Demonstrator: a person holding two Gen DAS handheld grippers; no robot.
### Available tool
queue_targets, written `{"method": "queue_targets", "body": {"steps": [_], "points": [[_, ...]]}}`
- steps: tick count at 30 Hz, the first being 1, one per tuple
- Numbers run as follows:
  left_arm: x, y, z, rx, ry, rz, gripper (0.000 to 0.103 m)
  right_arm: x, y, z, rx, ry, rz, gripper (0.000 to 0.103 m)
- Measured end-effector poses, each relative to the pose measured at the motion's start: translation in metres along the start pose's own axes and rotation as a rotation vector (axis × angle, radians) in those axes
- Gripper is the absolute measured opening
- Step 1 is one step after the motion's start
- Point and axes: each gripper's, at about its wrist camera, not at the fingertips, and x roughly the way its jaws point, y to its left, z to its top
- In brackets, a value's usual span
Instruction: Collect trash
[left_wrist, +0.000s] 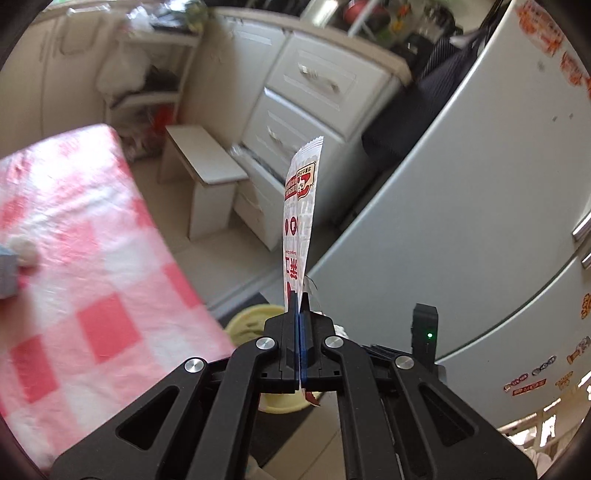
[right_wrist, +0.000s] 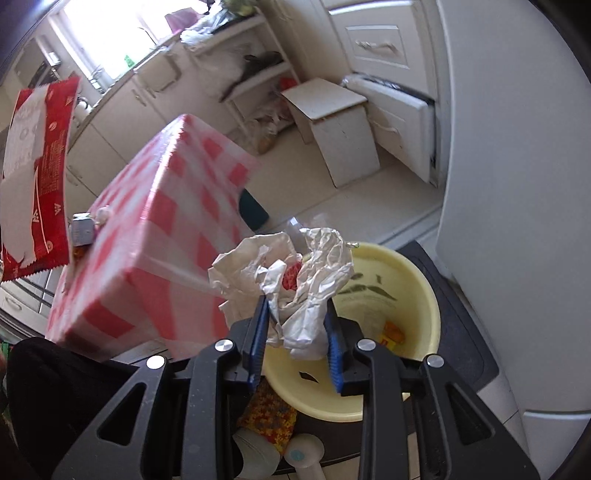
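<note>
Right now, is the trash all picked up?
Nearly. The yellow bin already holds scraps. The left gripper pinches a wrapper, and the right gripper holds crumpled paper above the bin. A small box is on the table.

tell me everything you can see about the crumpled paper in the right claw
The crumpled paper is a white, creased wad, thin and stiff-looking like a used wrapper, with something red showing in its folds. It sits between the blue pads of the right claw, which pinch its lower part while the rest billows above them. It hangs over the yellow bin, beside the pink checked table.
</note>
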Motion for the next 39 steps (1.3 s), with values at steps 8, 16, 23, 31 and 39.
{"method": "queue_targets", "body": {"steps": [8, 16, 23, 31, 39], "points": [[0.121, -0.024, -0.02, -0.037, 0.268, 0.042, 0.001, 0.013, -0.046, -0.011, 0.084, 0.028, -0.034, 0.05], [0.102, -0.016, -0.011, -0.049, 0.17, 0.109, 0.061, -0.016, -0.06, -0.004, 0.175, -0.037, -0.051, 0.057], [-0.012, 0.002, 0.008, -0.113, -0.174, 0.192, 0.093, -0.047, 0.025, 0.026, 0.04, -0.151, 0.068, 0.069], [-0.158, 0.071, -0.002, -0.103, -0.362, 0.472, 0.095, -0.07, 0.178, 0.046, -0.142, -0.237, 0.272, 0.084], [-0.261, 0.173, -0.043, -0.239, -0.39, 0.688, 0.095, -0.066, 0.302, 0.035, -0.281, -0.247, 0.385, 0.088]]}}
